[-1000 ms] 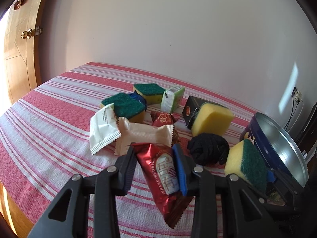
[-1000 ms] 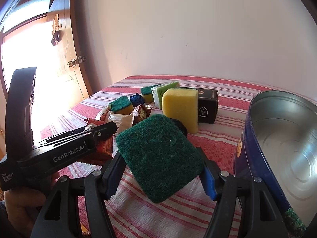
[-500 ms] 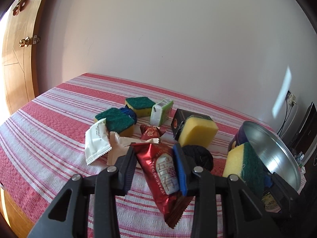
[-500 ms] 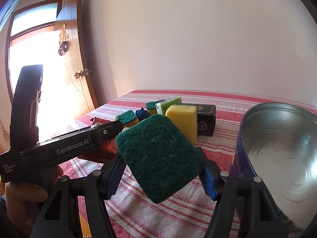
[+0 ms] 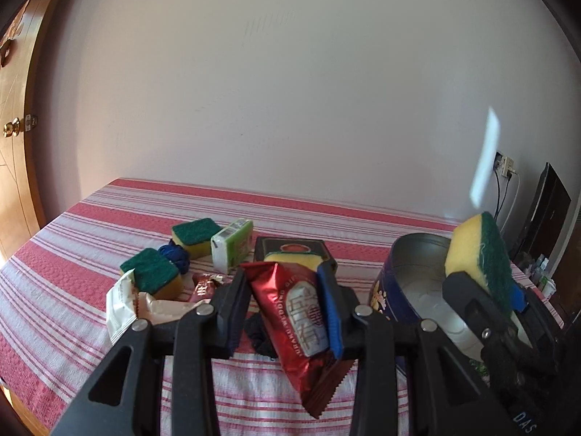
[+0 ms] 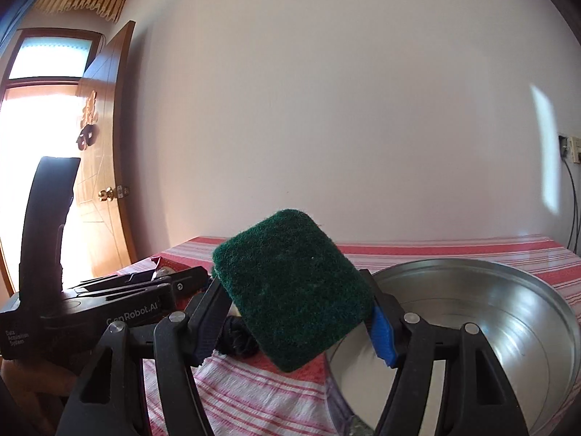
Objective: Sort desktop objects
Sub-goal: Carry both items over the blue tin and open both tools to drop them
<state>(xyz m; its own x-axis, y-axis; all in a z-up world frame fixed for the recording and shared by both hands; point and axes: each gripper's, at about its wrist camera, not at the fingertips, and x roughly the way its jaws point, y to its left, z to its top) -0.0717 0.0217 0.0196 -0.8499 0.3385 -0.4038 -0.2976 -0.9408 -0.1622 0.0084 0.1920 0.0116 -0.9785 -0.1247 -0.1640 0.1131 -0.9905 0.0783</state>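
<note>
My left gripper (image 5: 287, 290) is shut on a shiny red snack packet (image 5: 297, 319), held clear of the striped tablecloth (image 5: 72, 290). My right gripper (image 6: 294, 301) is shut on a yellow sponge with a green scouring face (image 6: 294, 287), lifted beside the rim of a round metal tin (image 6: 508, 312). In the left wrist view the same sponge (image 5: 479, 254) hangs over the tin (image 5: 414, 276). On the cloth lie two more green-topped sponges (image 5: 152, 272), a green-and-white box (image 5: 232, 247), a black box (image 5: 290, 247) and white wrappers (image 5: 123, 305).
A blue bundle (image 5: 176, 254), a small red sweet (image 5: 203, 285) and a black bundle (image 5: 258, 334) lie among the pile. A wooden door (image 6: 101, 181) stands open at the left. Wall sockets with cables (image 5: 503, 167) sit behind the tin.
Both grippers have risen and tilted up with their loads. The right gripper with the sponge now sits closer to the tin; the pile looks farther below.
</note>
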